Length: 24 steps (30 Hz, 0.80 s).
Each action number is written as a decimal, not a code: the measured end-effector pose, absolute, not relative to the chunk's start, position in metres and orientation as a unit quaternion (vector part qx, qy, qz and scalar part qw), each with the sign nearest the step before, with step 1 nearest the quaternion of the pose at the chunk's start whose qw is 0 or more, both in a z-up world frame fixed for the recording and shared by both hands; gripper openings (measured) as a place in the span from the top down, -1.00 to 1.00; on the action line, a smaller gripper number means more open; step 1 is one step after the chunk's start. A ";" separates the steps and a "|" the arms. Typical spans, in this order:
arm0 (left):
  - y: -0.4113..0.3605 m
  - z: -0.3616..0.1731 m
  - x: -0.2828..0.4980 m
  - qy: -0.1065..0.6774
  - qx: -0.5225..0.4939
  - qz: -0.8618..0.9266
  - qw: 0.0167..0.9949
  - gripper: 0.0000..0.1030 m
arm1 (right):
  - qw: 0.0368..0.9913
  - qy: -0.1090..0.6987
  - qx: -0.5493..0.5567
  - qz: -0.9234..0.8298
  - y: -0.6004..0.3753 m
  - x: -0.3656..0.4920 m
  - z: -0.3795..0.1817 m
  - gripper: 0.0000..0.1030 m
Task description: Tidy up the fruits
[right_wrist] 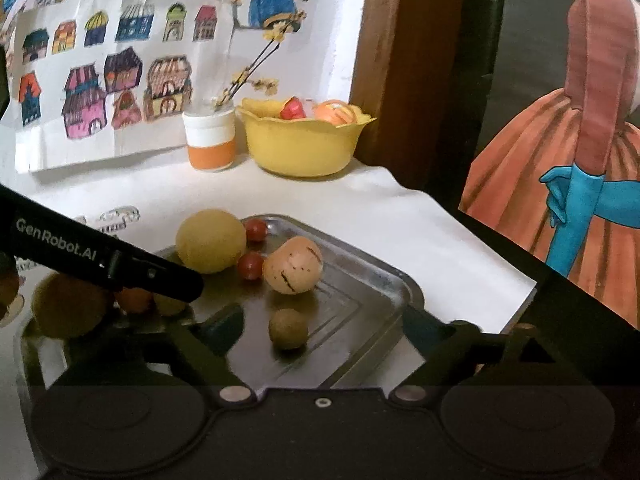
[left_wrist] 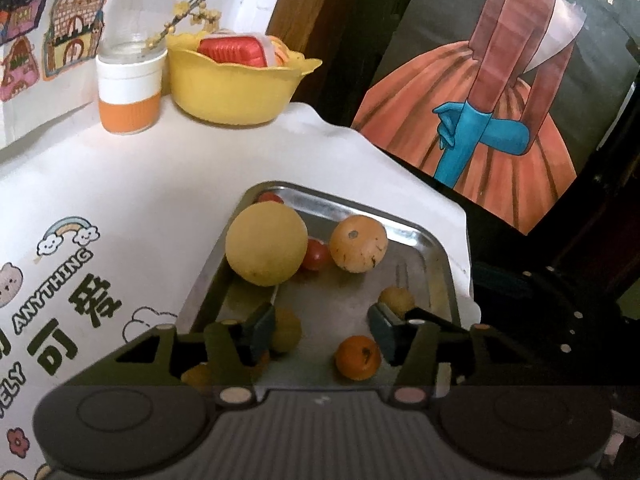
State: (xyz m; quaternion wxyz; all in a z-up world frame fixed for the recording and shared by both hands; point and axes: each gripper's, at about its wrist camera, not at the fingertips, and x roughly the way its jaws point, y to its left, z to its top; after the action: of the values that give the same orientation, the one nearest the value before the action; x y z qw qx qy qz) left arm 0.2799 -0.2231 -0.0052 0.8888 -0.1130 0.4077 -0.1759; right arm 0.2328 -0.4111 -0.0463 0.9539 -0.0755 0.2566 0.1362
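A metal tray (left_wrist: 436, 248) (right_wrist: 384, 280) holds several fruits: a big yellow ball-shaped fruit (left_wrist: 266, 244) (right_wrist: 211, 246), a pale orange spotted fruit (left_wrist: 359, 244) (right_wrist: 293, 265), red cherry tomatoes (left_wrist: 316, 255) (right_wrist: 251, 265), small yellow fruits (left_wrist: 396, 300) (right_wrist: 288, 329) and a small orange fruit (left_wrist: 357, 357). My left gripper (left_wrist: 322, 326) is open low over the tray, the small orange fruit just below its fingers. My right gripper (right_wrist: 320, 326) is open over the tray, a small yellowish fruit between its fingers. The left gripper's body (right_wrist: 108, 260) crosses the right wrist view.
A yellow bowl (left_wrist: 236, 88) (right_wrist: 304, 148) with red and orange items stands at the table's back. An orange-and-white jar (left_wrist: 130, 88) (right_wrist: 210, 140) with twigs stands beside it. A painted picture (left_wrist: 500, 100) leans beyond the table's right edge. Drawings cover the wall (right_wrist: 104, 80).
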 end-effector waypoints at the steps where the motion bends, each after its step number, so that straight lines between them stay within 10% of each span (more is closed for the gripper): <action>1: -0.223 -0.003 0.279 0.405 -0.112 -0.175 0.891 -0.24 | 0.955 0.254 -0.074 0.135 -0.412 0.231 -0.045 -0.86; 11: -0.213 0.018 0.271 0.348 -0.096 -0.148 0.921 -0.85 | 0.963 0.239 -0.052 0.112 -0.412 0.217 -0.037 -0.99; 24: -0.190 0.030 0.254 0.316 -0.073 -0.122 0.938 -0.99 | 0.974 0.206 -0.029 0.091 -0.408 0.186 -0.015 -0.99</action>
State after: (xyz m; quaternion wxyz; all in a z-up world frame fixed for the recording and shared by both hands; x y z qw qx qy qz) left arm 0.2542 -0.1898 0.0304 0.9382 -0.0728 0.3156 -0.1220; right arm 0.1863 -0.4084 -0.0154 0.9738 -0.0292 0.2061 0.0913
